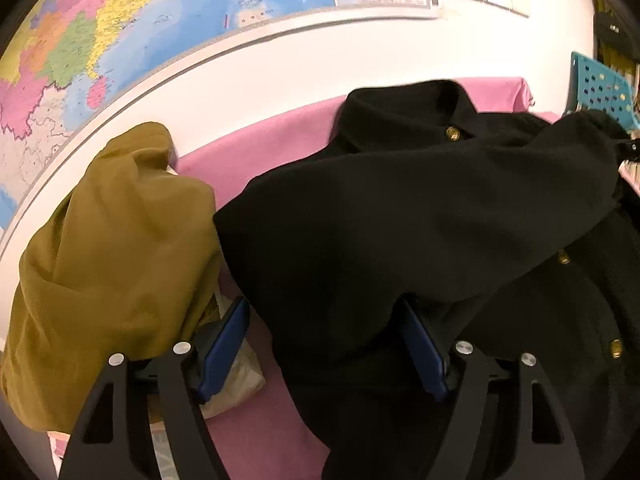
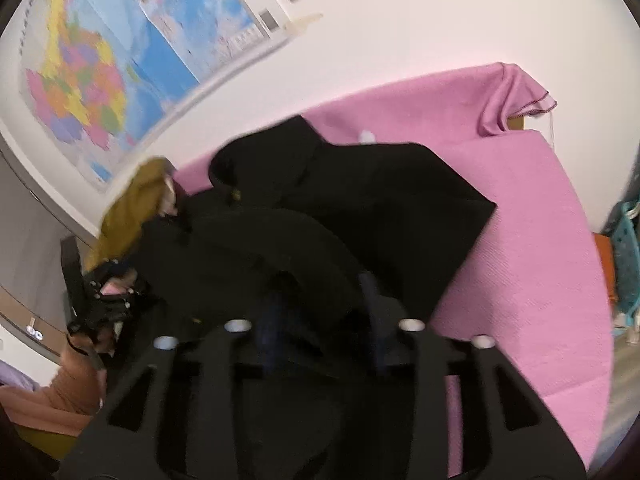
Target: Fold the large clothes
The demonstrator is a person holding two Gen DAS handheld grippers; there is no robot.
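Observation:
A black coat with gold buttons (image 1: pixel 420 208) lies on a pink cloth-covered table (image 1: pixel 256 156); it also shows in the right wrist view (image 2: pixel 380 208). One black sleeve is folded across the body. My left gripper (image 1: pixel 324 320) is open over the coat's left edge, its right finger partly under a fold, its left finger over pink cloth. My right gripper (image 2: pixel 324 292) has a fold of the black coat between its blue-padded fingers; the view is blurred and the fingers stand apart.
A mustard-yellow garment (image 1: pixel 112 264) is piled at the table's left against the wall, over a clear plastic bag (image 1: pixel 240 376). A wall map (image 1: pixel 120 32) hangs behind. A teal perforated basket (image 1: pixel 600 88) stands at the right. The pink cloth's right edge (image 2: pixel 560 280) drops off.

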